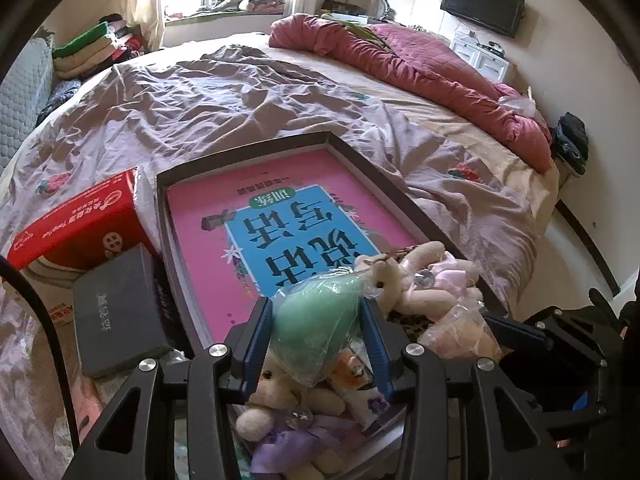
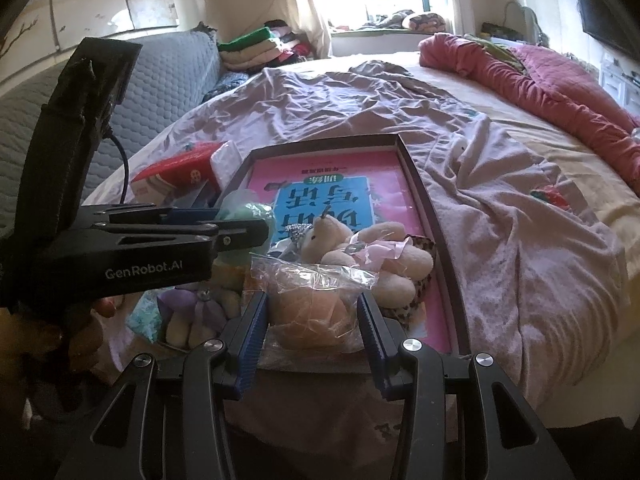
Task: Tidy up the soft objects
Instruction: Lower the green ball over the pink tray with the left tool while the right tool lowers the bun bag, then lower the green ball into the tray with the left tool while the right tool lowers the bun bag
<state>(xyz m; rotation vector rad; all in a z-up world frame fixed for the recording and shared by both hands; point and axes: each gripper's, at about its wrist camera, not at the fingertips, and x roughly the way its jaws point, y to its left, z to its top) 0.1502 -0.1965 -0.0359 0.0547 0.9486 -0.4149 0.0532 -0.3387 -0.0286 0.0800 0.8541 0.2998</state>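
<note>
Green soft toy [image 1: 316, 330]: egg-shaped, wrapped in a clear bag. It sits between the blue pads of the left gripper [image 1: 316, 344]. Its thin end points away from the hand, toward the open tray, and its fat end is closer to the hand.

Peach soft toy [image 2: 310, 314]: round, also in a crinkly clear bag. It sits between the pads of the right gripper [image 2: 312, 336], at the near edge of the tray.

Left gripper: partly closed, both pads pressing the green toy's sides. I think it is holding it.

Right gripper: partly closed, pads on each side of the peach toy's bag. It looks held too.

Which way: each toy lies right in front of its own gripper, so no reaching across is needed. The left hand is nearer the green one, the right hand nearer the peach one. The two grippers are close, side by side.

Other soft toys: a cream teddy [image 2: 336, 240] with a pink ribbon lies in the tray just past the peach toy. A small bear with a purple bow [image 1: 280, 412] lies under the left gripper.

Tray [image 1: 400, 184]: dark and flat, with a pink book [image 1: 208, 208] in it, on the bed [image 1: 200, 104].

Nearby: a red box [image 1: 80, 220] and a grey box [image 1: 116, 312] sit to the left of the tray.

Next, my guess: put both toys down with the others in the tray.
</note>
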